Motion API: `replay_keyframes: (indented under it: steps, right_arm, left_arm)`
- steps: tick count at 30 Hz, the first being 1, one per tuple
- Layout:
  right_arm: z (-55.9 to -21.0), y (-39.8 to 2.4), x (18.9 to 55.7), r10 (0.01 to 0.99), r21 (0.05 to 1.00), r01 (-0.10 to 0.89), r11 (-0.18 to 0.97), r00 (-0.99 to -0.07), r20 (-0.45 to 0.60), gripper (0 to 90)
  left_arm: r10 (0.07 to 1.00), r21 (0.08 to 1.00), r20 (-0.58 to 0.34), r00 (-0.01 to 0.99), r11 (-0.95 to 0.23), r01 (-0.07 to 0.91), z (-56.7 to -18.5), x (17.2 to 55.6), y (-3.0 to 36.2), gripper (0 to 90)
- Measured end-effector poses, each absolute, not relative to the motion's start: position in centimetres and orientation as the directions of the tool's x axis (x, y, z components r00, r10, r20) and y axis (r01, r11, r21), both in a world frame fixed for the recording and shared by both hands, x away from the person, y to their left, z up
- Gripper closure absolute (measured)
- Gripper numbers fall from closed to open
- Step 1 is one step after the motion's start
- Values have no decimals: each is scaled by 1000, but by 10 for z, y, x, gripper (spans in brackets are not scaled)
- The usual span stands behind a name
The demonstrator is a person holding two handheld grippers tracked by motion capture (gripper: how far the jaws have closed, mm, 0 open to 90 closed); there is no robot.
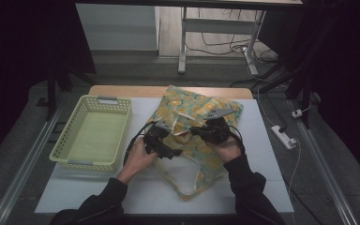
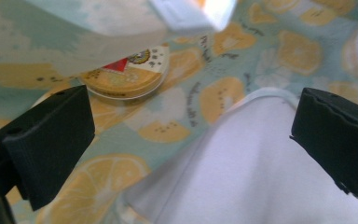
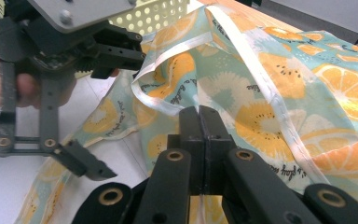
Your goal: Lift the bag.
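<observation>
1. Closest to the lens in the right gripper view, my right gripper [image 3: 199, 112] has its jaws pressed together on the fabric of the fruit-print bag [image 3: 270, 88], with the white trim [image 3: 256, 70] of the bag's mouth running just past them. I take it as clamped on the cloth, lifting the upper layer.
2. That bag [image 1: 194, 136] lies on the white board [image 1: 262, 154], just beside the yellow basket [image 1: 93, 131] and on the side away from the basket's outer wall; its handles trail toward me.
3. In the left gripper view a round tin [image 2: 128, 77] with an orange label lies at the bag's mouth, partly under a pale box [image 2: 93, 23]. I judge the step to be getting these goods out of the bag.
4. My left gripper [image 2: 191, 140] stands with its jaws wide apart and nothing between them, low over the bag near the tin.
5. To do this well, I would keep the right grip steady and high so the mouth stays open, then bring the left jaws in level around the tin's rim rather than onto its flat face.
6. Closing on loose cloth along with the tin would drag the bag; I would check that the pads [image 2: 51, 140] are free of fabric first.
7. From the bag, the basket is the near neighbour and looks the likely place to put things.
</observation>
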State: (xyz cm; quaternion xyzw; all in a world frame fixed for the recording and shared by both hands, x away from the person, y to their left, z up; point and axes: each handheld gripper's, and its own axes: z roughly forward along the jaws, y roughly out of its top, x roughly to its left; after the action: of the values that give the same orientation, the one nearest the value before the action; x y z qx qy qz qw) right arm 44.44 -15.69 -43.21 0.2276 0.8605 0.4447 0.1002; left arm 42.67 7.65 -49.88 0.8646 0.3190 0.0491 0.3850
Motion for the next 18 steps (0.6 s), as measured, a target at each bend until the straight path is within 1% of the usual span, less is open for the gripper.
replay_keyframes:
  steps: [6,12,15,17,18]
  right_arm:
    - [-433,-156,445,479,809,304,503,-877,32,896]
    - [-434,-155,444,477,807,302,508,-878,29,896]
    - [-434,-155,445,478,807,302,508,-878,28,896]
    - [-434,-156,445,478,807,302,507,-878,29,896]
    - [-433,-156,445,479,808,303,506,-878,29,896]
  left_arm:
    - [600,663,-167,782,-519,540,-514,437,75,1]
    - [594,601,-112,796,-598,530,-530,440,67,10]
    - [578,590,-98,810,-622,516,-535,440,66,16]
    - [576,578,-50,816,-650,494,-535,438,64,29]
    - [575,577,-43,817,-654,490,-535,438,63,45]
